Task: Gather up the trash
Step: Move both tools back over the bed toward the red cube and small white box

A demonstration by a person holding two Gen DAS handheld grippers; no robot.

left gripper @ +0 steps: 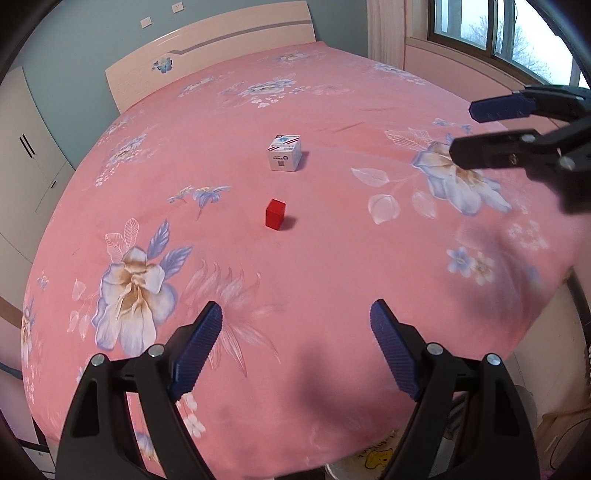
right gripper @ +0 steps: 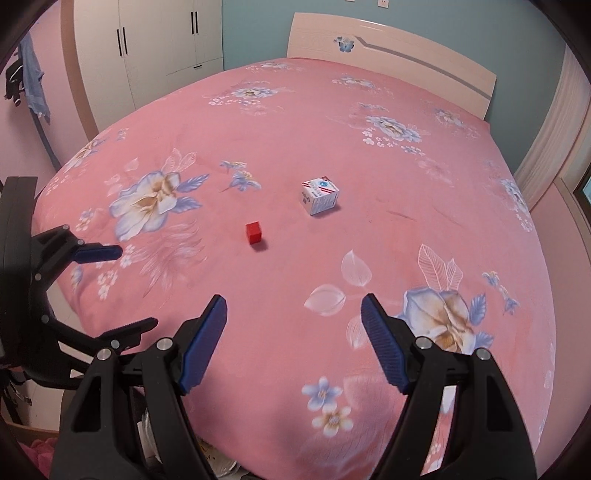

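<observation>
A small red box (left gripper: 275, 213) stands on the pink flowered bedspread (left gripper: 332, 240), with a white printed carton (left gripper: 283, 153) a little beyond it. Both also show in the right wrist view, the red box (right gripper: 253, 233) left of the white carton (right gripper: 320, 195). My left gripper (left gripper: 295, 317) is open and empty, above the bed's near edge, well short of the red box. My right gripper (right gripper: 293, 314) is open and empty too, above the bed's near side. The right gripper also shows in the left wrist view (left gripper: 463, 129), and the left gripper shows in the right wrist view (right gripper: 136, 288).
A wooden headboard (left gripper: 207, 48) stands at the bed's far end. White wardrobes (right gripper: 155, 48) stand by the wall. A window (left gripper: 498, 33) is at the right. A white container with a yellow print (left gripper: 373, 458) sits below the bed's near edge.
</observation>
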